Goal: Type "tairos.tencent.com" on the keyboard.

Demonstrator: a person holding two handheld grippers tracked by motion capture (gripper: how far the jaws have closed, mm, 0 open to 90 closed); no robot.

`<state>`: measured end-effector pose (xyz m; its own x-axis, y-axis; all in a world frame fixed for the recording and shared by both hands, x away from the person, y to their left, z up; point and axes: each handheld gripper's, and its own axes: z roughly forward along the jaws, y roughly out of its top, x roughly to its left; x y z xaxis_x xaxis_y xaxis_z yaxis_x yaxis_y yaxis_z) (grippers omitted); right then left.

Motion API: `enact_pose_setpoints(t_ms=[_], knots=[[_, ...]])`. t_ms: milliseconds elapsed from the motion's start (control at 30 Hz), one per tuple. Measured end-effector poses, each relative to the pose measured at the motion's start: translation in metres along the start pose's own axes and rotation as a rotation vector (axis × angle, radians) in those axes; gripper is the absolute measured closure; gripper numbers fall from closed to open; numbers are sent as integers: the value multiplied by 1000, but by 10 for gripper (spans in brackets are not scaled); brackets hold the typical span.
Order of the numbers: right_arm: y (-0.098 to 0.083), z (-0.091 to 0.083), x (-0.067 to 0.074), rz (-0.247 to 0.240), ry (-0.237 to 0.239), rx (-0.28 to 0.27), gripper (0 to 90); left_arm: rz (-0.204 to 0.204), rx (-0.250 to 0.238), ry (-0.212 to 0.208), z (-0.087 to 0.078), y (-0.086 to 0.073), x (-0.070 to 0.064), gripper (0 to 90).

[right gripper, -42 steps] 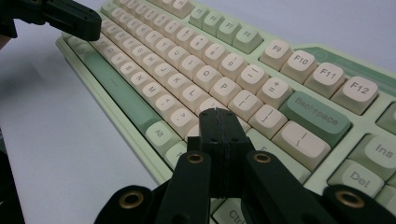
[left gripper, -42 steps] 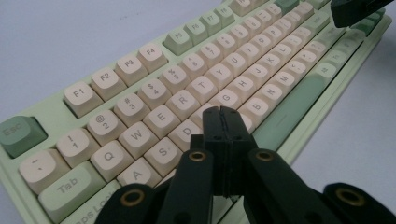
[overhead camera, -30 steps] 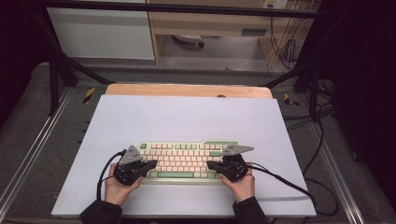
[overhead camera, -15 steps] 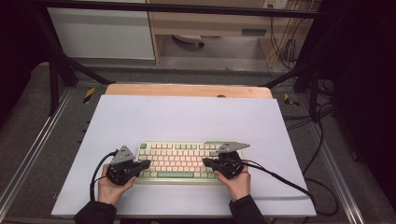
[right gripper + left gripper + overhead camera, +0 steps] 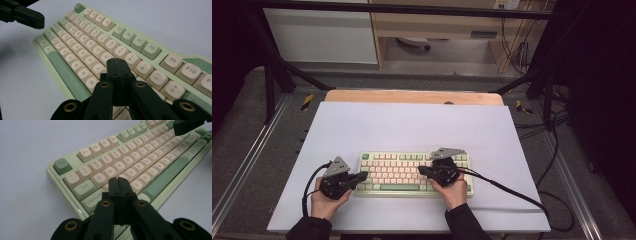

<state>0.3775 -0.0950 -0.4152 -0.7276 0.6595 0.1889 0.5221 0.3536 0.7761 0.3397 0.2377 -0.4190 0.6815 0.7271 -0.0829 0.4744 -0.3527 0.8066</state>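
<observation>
High view: pale green rectangular keyboard with cream and green keycaps lies flat on the white-topped counter, near the person's edge, roughly centred. Left gripper, black with a grey three-cornered plate on top, sits at the keyboard's left end, held low in the left hand, forearm in a dark sleeve coming up from the bottom edge. Jaws point right, toward the keys, about level with the counter. Right gripper sits over the keyboard's right half, held in the right hand, wrist angled inward so its jaws point left across the keys. Black cable trails from it to the right over the counter.

Left gripper view: its jaws are clenched together, nothing between them, tips over the lower-left letter keys near Caps Lock, just above or touching, cannot tell which. Tip of the other gripper shows at the top right over the far keys.

Right gripper view: its jaws are also clenched, empty, tips over the keys around J and K, contact unclear. Left gripper's tip shows at the top left.
</observation>
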Motion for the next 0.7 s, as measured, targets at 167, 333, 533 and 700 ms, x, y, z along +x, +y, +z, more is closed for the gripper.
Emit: enact_pose_setpoints(t_ms=[167,333,533,700], knots=[[1,8,0,-1,-14,12,900,-5,-7,-1,-1,-1,1,900],[1,13,-2,9,-21,16,900,-7,-8,-1,-1,-2,3,900],[-1,19,-5,11,-37,37,900,-6,-7,-4,0,-3,3,900],[-3,22,-6,7,-47,53,900,-6,-6,-3,0,-3,2,900]])
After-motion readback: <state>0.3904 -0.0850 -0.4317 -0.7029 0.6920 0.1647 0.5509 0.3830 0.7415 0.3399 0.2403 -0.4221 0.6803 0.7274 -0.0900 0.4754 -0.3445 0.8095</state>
